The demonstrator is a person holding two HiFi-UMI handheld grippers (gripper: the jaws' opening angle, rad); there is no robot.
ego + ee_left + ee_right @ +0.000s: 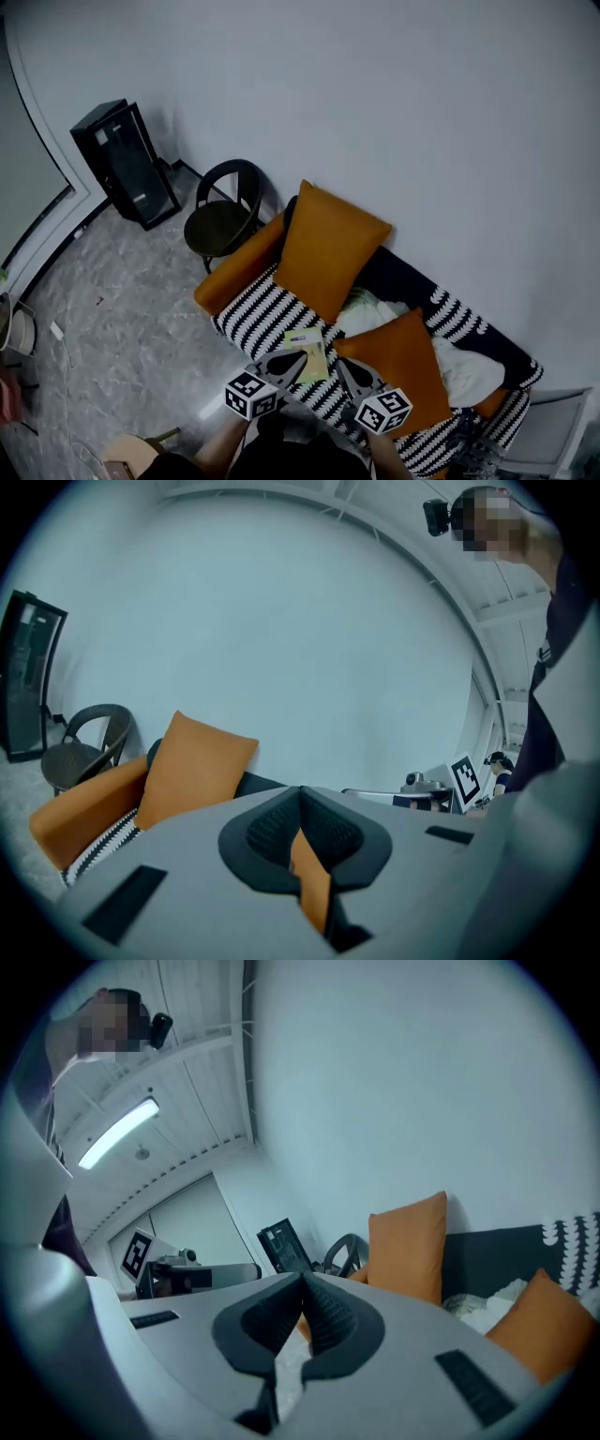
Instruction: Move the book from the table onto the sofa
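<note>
From the head view, my left hand-held gripper (292, 361) and my right hand-held gripper (349, 367) sit at 6 o'clock, both with jaws together and nothing in them. The book (315, 351) lies on the striped seat of the sofa (267, 314), at 6 o'clock from the tall orange cushion (328, 248) and at 9 o'clock from a second orange cushion (401, 361). My left jaw tip overlaps the book's left edge here, and I cannot tell whether it touches. A dark chair (225, 214) stands at the sofa's 10 o'clock end, with a black cabinet (127, 164) beyond it.

In the left gripper view, the left hand-held gripper (300, 799) is pressed shut, pads (270, 832) meeting. Only a sliver of orange shows through the gap below them. The tall cushion (197, 766) is at 9 o'clock. The book appears only in the head view.

In the right gripper view, the right hand-held gripper (302, 1283) is likewise closed on nothing. Only this view shows a ceiling light (117, 1133), at 10 o'clock.
</note>
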